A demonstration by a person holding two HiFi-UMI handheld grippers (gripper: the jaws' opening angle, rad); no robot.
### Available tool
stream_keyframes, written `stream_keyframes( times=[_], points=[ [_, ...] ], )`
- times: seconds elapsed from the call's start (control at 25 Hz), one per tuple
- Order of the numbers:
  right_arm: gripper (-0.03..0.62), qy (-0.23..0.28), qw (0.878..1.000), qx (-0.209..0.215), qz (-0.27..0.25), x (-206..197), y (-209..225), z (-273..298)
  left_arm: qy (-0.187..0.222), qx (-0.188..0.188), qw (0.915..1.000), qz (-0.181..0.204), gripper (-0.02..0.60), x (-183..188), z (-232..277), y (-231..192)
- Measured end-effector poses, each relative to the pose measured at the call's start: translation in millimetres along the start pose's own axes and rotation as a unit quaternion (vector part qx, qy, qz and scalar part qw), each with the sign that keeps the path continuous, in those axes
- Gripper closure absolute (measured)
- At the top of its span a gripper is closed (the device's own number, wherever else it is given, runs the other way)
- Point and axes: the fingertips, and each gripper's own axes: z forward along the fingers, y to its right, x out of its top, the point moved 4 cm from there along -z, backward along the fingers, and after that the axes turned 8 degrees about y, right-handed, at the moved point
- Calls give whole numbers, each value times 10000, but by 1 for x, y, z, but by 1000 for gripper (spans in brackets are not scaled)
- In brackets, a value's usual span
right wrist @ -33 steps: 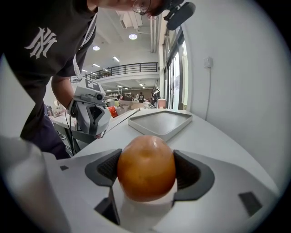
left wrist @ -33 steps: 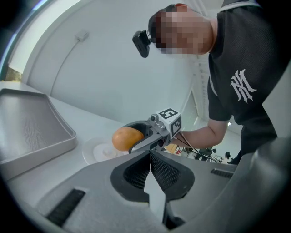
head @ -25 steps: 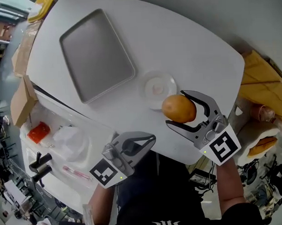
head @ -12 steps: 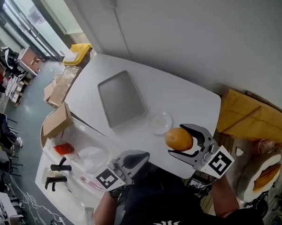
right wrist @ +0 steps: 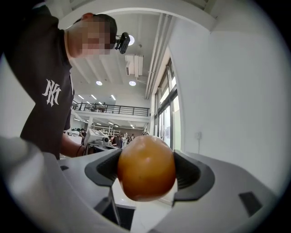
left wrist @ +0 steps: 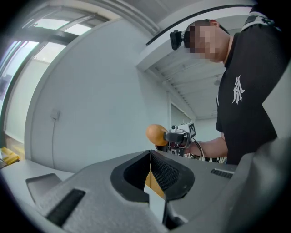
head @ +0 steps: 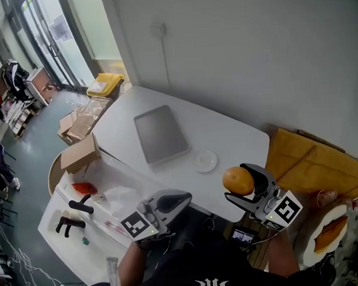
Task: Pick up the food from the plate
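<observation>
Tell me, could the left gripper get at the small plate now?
Probably yes: the left gripper, shut and empty, hovers close by, and nothing stands between it and the plate; the right gripper holds the food aside.

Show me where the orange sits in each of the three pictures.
Head view: orange at lower right, held in the right gripper.
Left gripper view: orange at centre, small, above the jaws.
Right gripper view: orange at centre, large, between the jaws.
Shared landmark: the wall socket.
</observation>
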Motion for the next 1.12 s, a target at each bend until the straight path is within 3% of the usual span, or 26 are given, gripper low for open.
stream_keyframes(
  times=[0.36, 0.52, 0.72, 0.92, 1.12],
  points=[
    [243, 226, 9973, -246, 648, 2, -99, -34, 550, -129, 9984, 71, 575, 12, -80, 73],
    [243, 79, 9970, -292, 719, 4, -126, -52, 483, -267, 9984, -97, 575, 3, -83, 93],
    [243, 161, 9923, 38, 1224, -1, -145, -59, 406, -370, 9985, -21, 575, 1, -82, 114],
    [243, 234, 9907, 456, 1260, 14, -144, -71, 286, -197, 9994, -44, 575, 2, -62, 128],
    [243, 1117, 9713, 500, 2040, 42, -132, -102, 139, -251, 9994, 213, 575, 22, -35, 161]
  ],
)
